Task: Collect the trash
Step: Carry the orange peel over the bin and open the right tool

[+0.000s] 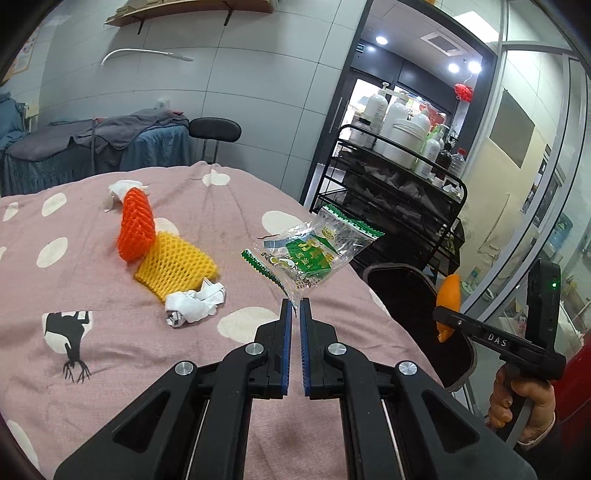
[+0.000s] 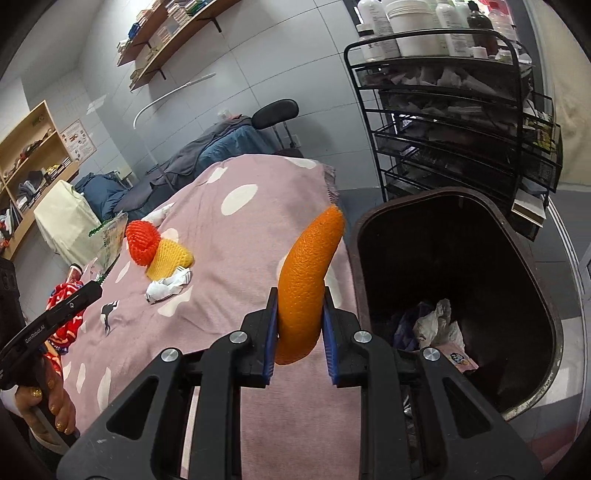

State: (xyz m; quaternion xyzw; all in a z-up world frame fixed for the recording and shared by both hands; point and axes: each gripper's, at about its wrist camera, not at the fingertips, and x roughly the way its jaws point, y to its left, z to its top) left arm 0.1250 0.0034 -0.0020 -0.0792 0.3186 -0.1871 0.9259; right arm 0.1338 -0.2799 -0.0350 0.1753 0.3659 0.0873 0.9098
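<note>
The left tongs [image 1: 295, 306] are pinched nearly closed on the bottom corner of a clear plastic wrapper [image 1: 314, 251] with green print, which stands up from the tips above the pink spotted blanket [image 1: 110, 332]. The right tongs [image 2: 300, 299] are partly closed on a curved strip of orange peel [image 2: 306, 280]; the blue pads [image 2: 271, 317] press its sides, and the peel rises up out of them, its top bending to the right. In the left wrist view the same peel [image 1: 448, 299] shows at the right, above the dark bin.

More trash lies on the blanket: a red foam fruit net [image 1: 136, 229] leaning on a yellow foam fruit net [image 1: 177, 266], a crumpled ball of white paper [image 1: 194, 302] touching the yellow net's near edge, and a crumpled white tissue [image 1: 123, 190] just behind the red net.

The bin [image 2: 546, 295] stands open just beside the blanket's right edge, in front of the right tongs. Inside it lie crumpled paper [image 2: 439, 325] and some dark scraps. Behind the bin is a black wire cart [image 2: 443, 147] with white bottles [image 2: 410, 29] on top. A hand [image 1: 517, 402] grips the handle of the right tongs, and another hand [image 2: 55, 406] with gold painted nails holds the left one.
</note>
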